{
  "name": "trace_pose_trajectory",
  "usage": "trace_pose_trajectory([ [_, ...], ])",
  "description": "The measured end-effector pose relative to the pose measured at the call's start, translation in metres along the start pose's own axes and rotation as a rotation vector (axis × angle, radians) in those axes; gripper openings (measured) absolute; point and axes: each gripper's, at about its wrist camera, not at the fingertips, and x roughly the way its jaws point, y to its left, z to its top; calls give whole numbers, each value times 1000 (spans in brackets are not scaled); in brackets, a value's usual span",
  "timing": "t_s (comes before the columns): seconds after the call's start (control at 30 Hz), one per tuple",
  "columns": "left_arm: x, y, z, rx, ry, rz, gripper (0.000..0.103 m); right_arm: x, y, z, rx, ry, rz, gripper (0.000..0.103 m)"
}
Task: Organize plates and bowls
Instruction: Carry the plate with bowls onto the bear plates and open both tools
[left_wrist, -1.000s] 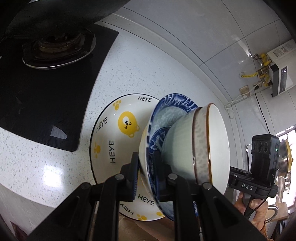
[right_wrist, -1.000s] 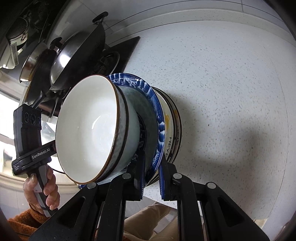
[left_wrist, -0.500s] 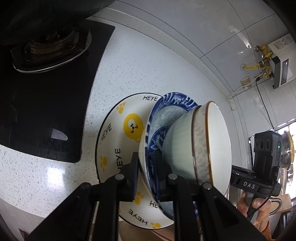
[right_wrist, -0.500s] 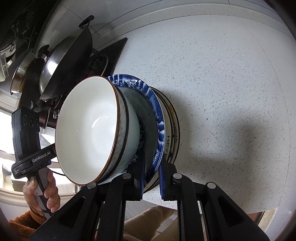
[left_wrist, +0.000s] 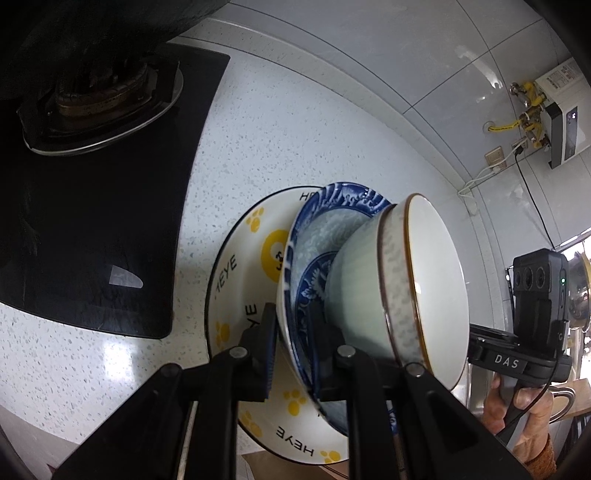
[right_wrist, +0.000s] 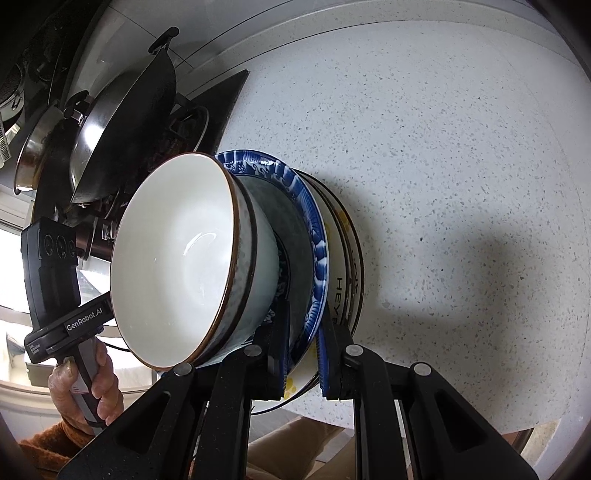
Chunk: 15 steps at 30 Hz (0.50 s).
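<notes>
A blue patterned plate (left_wrist: 314, 236) carries a white bowl with a brown rim (left_wrist: 417, 280). My left gripper (left_wrist: 293, 339) is shut on one side of the blue plate's rim. My right gripper (right_wrist: 304, 350) is shut on the opposite side of the blue plate (right_wrist: 314, 229), with the bowl (right_wrist: 177, 258) on it. Below them a white plate with yellow bears and "HEYE" lettering (left_wrist: 240, 280) lies on the counter; in the right wrist view it tops a short stack of plates (right_wrist: 351, 258).
A black gas hob (left_wrist: 92, 206) with a burner (left_wrist: 99, 99) lies left on the speckled white counter (right_wrist: 443, 147). A wok (right_wrist: 122, 133) and a pan (right_wrist: 33, 155) sit on the hob. A tiled wall (left_wrist: 369, 74) stands behind.
The blue plate with the bowl has drifted slightly right, covering more of the bear plate. Both grippers keep their hold.
</notes>
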Motion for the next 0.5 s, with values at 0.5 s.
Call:
trace_pose_trajectory([
  [0.5, -1, -6, -7, 31, -31, 20, 15, 0, 3, -7, 4, -23, -8, 14],
])
